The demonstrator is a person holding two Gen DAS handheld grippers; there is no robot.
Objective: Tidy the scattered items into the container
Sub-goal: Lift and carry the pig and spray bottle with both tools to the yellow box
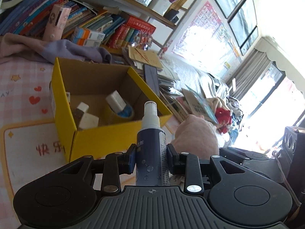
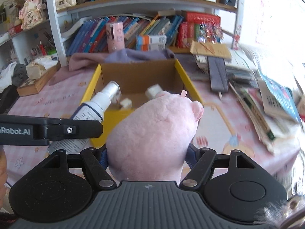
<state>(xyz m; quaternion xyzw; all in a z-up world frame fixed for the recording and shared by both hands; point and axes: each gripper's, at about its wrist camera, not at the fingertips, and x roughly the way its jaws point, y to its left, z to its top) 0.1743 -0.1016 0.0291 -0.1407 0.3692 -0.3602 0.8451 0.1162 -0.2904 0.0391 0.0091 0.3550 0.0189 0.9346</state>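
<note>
My left gripper (image 1: 151,158) is shut on a dark blue spray bottle (image 1: 151,148) with a white nozzle, held just in front of the yellow cardboard box (image 1: 106,137). The box holds several white erasers (image 1: 88,121) and a tape roll (image 1: 119,112). My right gripper (image 2: 147,155) is shut on a pink plush toy (image 2: 152,135), held at the near wall of the box (image 2: 187,78). The spray bottle (image 2: 95,107) and the left gripper's finger (image 2: 57,128) show at the left of the right wrist view. The plush also shows in the left wrist view (image 1: 196,135).
The box stands on a pink checked tablecloth (image 1: 21,84). A purple cloth (image 2: 133,55) lies behind it. Stacked books and papers (image 2: 253,93) crowd the right side. A bookshelf (image 2: 133,28) stands behind, with a pink case (image 2: 115,36) upright. A tissue box (image 2: 38,70) sits far left.
</note>
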